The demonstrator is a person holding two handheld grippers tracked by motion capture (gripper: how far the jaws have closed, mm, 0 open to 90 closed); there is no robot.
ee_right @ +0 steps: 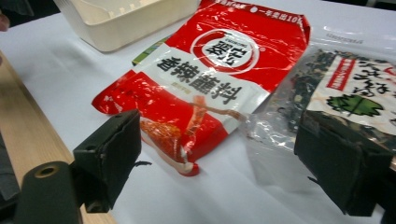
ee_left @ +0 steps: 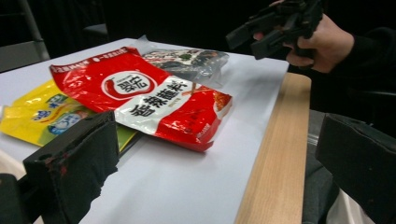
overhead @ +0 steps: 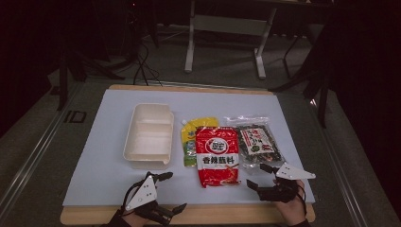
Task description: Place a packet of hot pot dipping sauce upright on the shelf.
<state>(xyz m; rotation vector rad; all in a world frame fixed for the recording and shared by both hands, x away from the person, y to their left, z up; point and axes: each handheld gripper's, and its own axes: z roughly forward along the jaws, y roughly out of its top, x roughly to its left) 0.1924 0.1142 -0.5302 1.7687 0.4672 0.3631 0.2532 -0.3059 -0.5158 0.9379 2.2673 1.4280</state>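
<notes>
Three food bags lie side by side on the white sheet (overhead: 108, 156): a yellow pouch (overhead: 194, 135), a red packet with white lettering (overhead: 216, 156) and a clear bag of dark dried leaves (overhead: 257, 141). The red packet partly overlaps the yellow pouch. My left gripper (overhead: 172, 191) is held open near the front edge, left of the red packet (ee_left: 144, 95). My right gripper (overhead: 257, 176) is open just in front of the dark bag (ee_right: 350, 88), with one jaw over its near corner. Neither holds anything.
A cream two-compartment container (overhead: 148, 135) stands empty left of the yellow pouch. The wooden table edge (overhead: 227, 213) runs along the front. Beyond the table are a dark floor, cables and a white desk frame (overhead: 227, 28).
</notes>
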